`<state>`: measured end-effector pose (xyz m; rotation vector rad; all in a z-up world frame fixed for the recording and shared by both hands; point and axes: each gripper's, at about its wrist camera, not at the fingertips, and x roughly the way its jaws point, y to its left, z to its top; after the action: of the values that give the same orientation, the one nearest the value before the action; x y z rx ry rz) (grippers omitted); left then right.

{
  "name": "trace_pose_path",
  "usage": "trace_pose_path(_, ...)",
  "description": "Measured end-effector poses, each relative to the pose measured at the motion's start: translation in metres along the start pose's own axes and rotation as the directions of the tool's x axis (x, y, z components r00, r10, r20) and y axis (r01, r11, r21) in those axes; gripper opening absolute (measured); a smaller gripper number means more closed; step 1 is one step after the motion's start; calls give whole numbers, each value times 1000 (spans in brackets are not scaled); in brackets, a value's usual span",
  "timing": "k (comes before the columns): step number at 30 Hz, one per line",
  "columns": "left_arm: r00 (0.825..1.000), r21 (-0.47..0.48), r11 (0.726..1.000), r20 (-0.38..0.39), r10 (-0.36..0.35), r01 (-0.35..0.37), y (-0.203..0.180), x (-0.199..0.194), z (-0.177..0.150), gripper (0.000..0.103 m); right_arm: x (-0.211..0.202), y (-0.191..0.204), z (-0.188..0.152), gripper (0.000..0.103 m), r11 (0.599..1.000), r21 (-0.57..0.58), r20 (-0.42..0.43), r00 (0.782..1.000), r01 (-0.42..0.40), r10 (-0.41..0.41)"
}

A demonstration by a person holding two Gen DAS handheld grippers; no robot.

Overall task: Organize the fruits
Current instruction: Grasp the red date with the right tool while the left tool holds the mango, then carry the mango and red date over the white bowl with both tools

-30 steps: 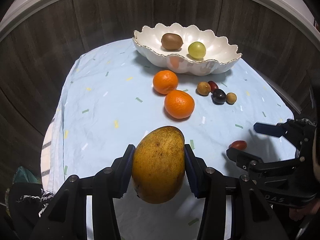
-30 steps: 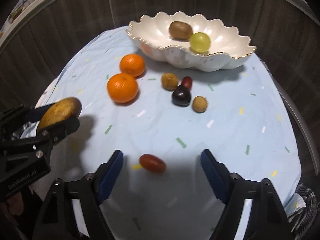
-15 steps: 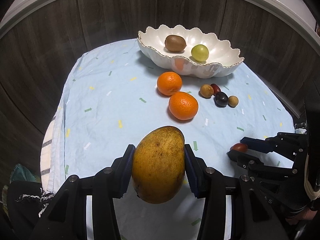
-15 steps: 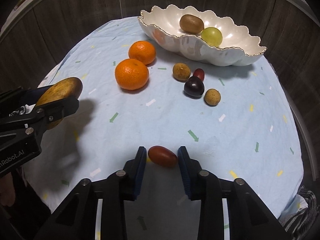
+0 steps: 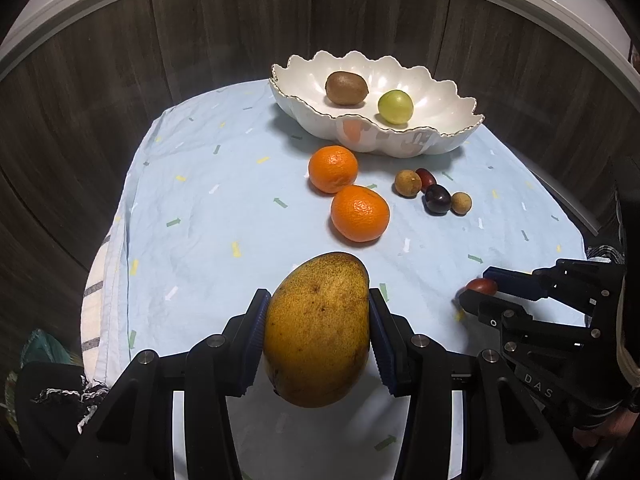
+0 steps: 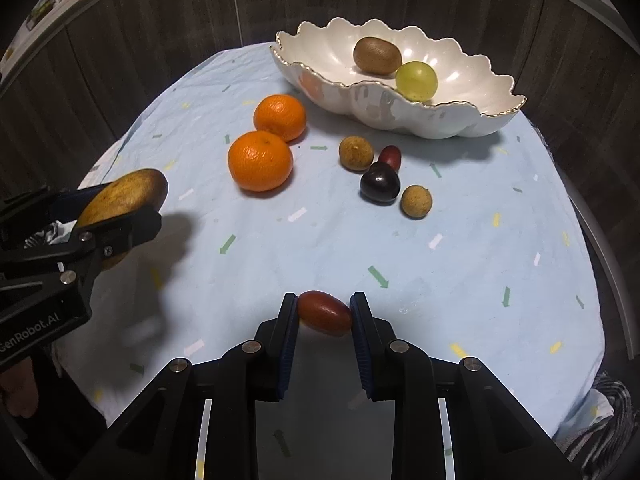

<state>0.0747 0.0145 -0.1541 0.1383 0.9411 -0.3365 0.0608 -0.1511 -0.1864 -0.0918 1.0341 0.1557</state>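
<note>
Small glossy red oval fruit (image 6: 325, 313), low over counter's pale blue cloth (image 6: 440, 280), was clamped end-to-end by right gripper (image 6: 324, 314), jaws just closed on it. Speckled yellow mango (image 5: 318, 330) was held aloft, pinched in left gripper (image 5: 316, 340), tilted downward. Scalloped white bowl (image 6: 460, 120) sat at far edge w/ kiwi (image 6: 377, 55).

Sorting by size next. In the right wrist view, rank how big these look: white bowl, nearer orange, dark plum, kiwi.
1. white bowl
2. nearer orange
3. kiwi
4. dark plum
The kiwi lies farther from the camera, so its lead over the plum is probably understated.
</note>
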Motion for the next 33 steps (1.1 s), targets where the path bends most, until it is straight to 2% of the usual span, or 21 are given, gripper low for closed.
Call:
trace_pose_path(17,1000,16,1000,6,6,-6,-13,-6,17,47,-17,-17,10,28,999,46,52,999,-4,1)
trace_pose_path(33,999,-5,1000,34,27,-27,-26,-9,52,47,-29,-45,30,28,994,111,99,995,3,-14)
